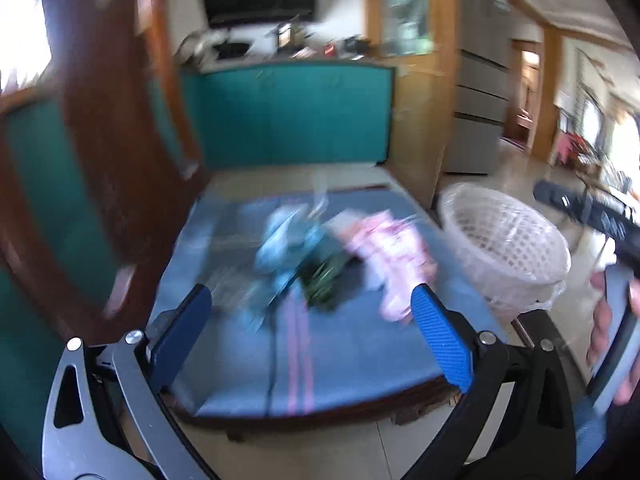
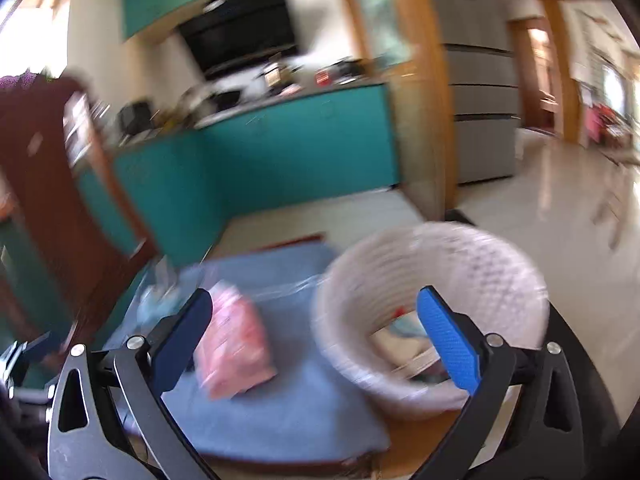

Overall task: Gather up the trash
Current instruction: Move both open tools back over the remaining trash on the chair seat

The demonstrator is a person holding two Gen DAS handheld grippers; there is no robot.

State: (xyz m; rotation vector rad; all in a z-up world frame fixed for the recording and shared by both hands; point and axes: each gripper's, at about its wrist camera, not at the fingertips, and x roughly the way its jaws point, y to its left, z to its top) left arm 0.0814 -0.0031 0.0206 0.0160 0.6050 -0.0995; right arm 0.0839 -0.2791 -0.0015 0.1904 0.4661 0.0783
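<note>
Hovering with jaws spread wide and nothing between the blue ribbed pads, left gripper pointing down over a low table covered by a blue cloth with pink stripes. Lying on that cloth ahead of the pads, toward twelve o'clock: a pink crumpled plastic wrapper at about one o'clock, a dark green packet just beside it at twelve, and a pale blue crumpled bag at eleven, all blurred and bunched close together. Standing at two o'clock off the table's corner, a white lattice plastic waste basket lined with a clear bag. Gripping the other tool's handle at three o'clock, a person's hand. Gaping equally wide and empty in its own view, right gripper, with the pink wrapper just inside the pad at nine o'clock and the basket around the pad at three o'clock, some scraps already lying inside it.
</note>
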